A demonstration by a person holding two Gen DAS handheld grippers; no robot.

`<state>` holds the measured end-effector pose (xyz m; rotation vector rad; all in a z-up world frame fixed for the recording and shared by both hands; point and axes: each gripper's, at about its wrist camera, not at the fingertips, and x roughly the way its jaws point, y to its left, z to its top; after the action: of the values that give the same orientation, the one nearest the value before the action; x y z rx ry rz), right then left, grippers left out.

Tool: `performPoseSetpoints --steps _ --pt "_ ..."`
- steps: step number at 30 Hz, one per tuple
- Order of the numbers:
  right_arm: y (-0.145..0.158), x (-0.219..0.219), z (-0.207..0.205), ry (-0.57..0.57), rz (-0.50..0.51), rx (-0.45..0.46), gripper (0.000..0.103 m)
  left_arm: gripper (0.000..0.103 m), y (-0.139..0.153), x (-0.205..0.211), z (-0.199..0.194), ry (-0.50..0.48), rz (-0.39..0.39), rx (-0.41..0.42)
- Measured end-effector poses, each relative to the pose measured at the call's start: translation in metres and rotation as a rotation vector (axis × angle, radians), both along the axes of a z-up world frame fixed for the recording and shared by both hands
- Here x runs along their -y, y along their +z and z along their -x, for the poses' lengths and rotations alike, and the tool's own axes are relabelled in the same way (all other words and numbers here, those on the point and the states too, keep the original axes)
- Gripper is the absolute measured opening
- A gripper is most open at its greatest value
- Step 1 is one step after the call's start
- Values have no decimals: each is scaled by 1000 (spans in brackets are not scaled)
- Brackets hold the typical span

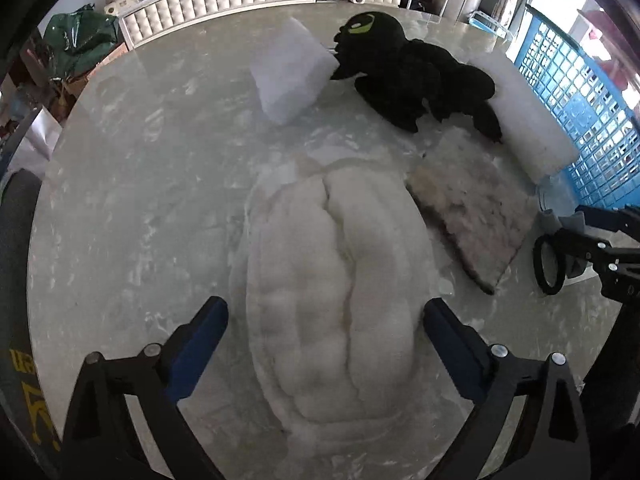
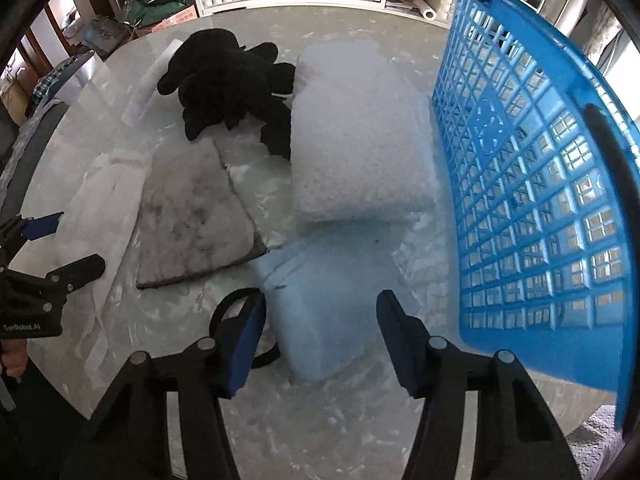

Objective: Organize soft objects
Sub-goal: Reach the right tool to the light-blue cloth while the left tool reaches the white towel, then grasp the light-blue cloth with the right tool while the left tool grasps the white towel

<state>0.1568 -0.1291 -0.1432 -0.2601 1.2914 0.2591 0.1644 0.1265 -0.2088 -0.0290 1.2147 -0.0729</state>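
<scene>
Straddling a puffy white ribbed cushion (image 1: pixel 332 304) on the round marble table (image 1: pixel 140 200), the left gripper (image 1: pixel 326 320) stood wide apart, its pads off the fabric. Across the table, the right gripper (image 2: pixel 320 332) bracketed a pale blue foam block (image 2: pixel 328 304) beside the blue plastic lattice basket (image 2: pixel 540 200), gripping nothing.

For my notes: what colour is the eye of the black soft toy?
Yellow-green; the toy's eye shows best in the left wrist view.

Both wrist views steeply downward, close, sharing grey mat (image 1: pixel 472 216) (image 2: pixel 196 216)
</scene>
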Motion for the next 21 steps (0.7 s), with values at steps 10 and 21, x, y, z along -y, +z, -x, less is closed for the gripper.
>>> performPoseSetpoints --steps 10,21 --pt "-15 -15 -14 13 -2 -27 17 46 6 19 -1 -59 22 17" --pt "16 -6 0 33 -27 19 10 30 12 14 11 -42 73 21"
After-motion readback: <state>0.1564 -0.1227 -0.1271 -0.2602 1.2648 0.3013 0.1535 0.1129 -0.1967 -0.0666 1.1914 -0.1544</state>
